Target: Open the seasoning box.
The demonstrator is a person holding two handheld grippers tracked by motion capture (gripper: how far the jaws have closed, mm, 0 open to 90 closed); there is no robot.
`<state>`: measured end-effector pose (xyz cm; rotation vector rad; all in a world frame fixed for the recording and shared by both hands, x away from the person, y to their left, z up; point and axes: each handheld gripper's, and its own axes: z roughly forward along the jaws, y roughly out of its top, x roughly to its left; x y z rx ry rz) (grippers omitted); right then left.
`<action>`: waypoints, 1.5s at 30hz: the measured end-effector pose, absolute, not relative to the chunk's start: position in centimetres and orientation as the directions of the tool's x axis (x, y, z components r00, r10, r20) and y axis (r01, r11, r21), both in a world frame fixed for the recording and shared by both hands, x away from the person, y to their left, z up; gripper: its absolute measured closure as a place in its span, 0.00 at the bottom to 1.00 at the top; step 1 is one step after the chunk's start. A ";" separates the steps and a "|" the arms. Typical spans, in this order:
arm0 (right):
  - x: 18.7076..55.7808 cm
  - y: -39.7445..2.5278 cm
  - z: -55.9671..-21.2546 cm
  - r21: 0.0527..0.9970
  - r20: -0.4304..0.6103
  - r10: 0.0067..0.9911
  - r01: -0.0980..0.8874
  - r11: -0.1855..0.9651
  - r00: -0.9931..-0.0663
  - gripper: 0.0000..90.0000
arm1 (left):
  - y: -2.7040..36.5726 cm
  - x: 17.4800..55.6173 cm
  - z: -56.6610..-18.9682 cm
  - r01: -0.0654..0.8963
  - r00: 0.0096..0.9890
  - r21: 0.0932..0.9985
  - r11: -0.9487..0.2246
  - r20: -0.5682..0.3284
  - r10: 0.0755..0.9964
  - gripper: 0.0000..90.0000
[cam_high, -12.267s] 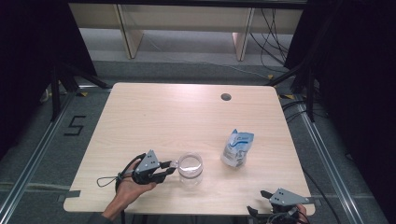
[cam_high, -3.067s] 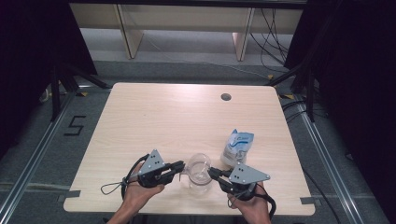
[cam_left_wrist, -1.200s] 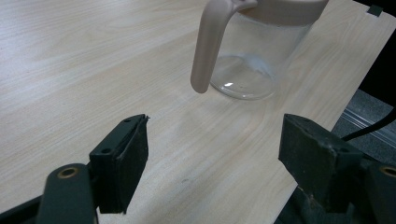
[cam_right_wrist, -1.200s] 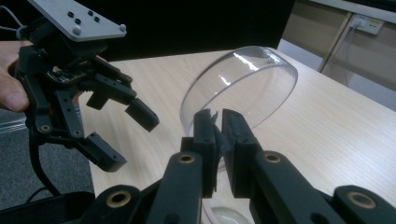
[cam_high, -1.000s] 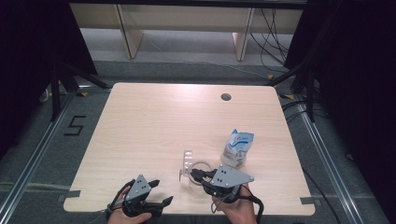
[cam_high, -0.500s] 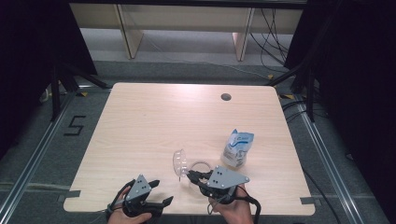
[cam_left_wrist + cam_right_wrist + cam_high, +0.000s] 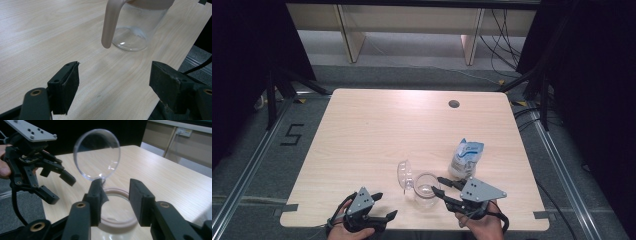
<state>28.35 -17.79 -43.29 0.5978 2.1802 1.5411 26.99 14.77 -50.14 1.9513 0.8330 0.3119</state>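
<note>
Pale wood table (image 7: 377, 130) bears a clear glass jar (image 7: 426, 190), round lid (image 7: 404, 175) flipped up at 10 o'clock; right gripper (image 7: 443, 188) half-spread at its rim, left gripper (image 7: 384, 206) wide, empty.

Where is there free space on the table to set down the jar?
The table is bare from the jar back to the round hole, and along its left half. It is crowded at the near edge: left tool, jar, right tool and the white pouch.
</note>
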 end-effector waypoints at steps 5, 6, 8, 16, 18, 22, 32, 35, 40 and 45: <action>28.3 -19.5 -43.9 0.949 -0.066 0.579 0.128 0.288 -0.813 0.61 | 14.7 26.9 -50.1 0.429 0.730 0.854 -0.296 -0.134 0.670 0.24; 28.3 -19.7 -43.9 0.949 -0.063 0.584 0.133 0.286 -0.809 0.60 | 14.7 26.9 -50.1 0.440 0.718 0.852 -0.285 -0.143 0.681 0.24; 28.2 -20.4 -44.2 0.948 -0.066 0.611 0.141 0.285 -0.789 0.58 | 14.8 26.9 -50.0 0.430 0.722 0.852 -0.297 -0.127 0.680 0.23; 28.3 -22.5 -45.1 0.950 -0.024 0.661 0.189 0.250 -0.750 0.47 | 14.7 26.8 -50.0 0.448 0.705 0.852 -0.272 -0.149 0.694 0.17; 28.4 -22.9 -45.3 0.944 -0.010 0.671 0.213 0.250 -0.742 0.45 | 14.7 26.9 -49.9 0.432 0.716 0.856 -0.285 -0.134 0.685 0.17; 28.7 -23.5 -45.6 0.945 -0.003 0.686 0.223 0.240 -0.728 0.42 | 14.6 26.8 -49.9 0.435 0.718 0.859 -0.269 -0.150 0.680 0.17; 29.7 -25.2 -46.5 0.948 0.007 0.729 0.237 0.213 -0.685 0.37 | 14.4 26.5 -49.7 0.433 0.718 0.860 -0.268 -0.150 0.679 0.17; 30.0 -25.7 -46.8 0.948 0.022 0.734 0.246 0.199 -0.678 0.36 | 14.3 26.5 -49.8 0.434 0.718 0.862 -0.262 -0.155 0.679 0.17; 30.7 -26.1 -47.1 0.955 0.014 0.740 0.229 0.189 -0.673 0.33 | 14.3 26.4 -49.7 0.431 0.719 0.862 -0.268 -0.149 0.679 0.17; 31.2 -26.5 -47.4 0.956 0.014 0.750 0.229 0.183 -0.661 0.28 | 14.3 26.1 -49.7 0.433 0.716 0.856 -0.283 -0.136 0.685 0.17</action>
